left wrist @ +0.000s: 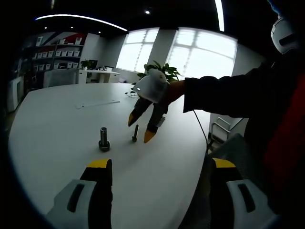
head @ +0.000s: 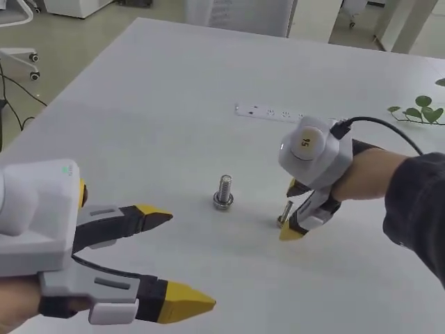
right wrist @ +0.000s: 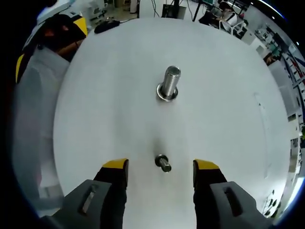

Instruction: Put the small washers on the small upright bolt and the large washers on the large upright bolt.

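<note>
The right gripper had its jaws spread and empty, straddling the small bolt — ring at its foot, washer or head unclear. Beyond the tips, the large bolt carried a ring too. The left gripper hung spread, empty, well back. Stacking looked about finished.

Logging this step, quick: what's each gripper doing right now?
Left gripper: open, empty.
Right gripper: open, jaws either side of the small upright silver metal bolt, not gripping.
</note>
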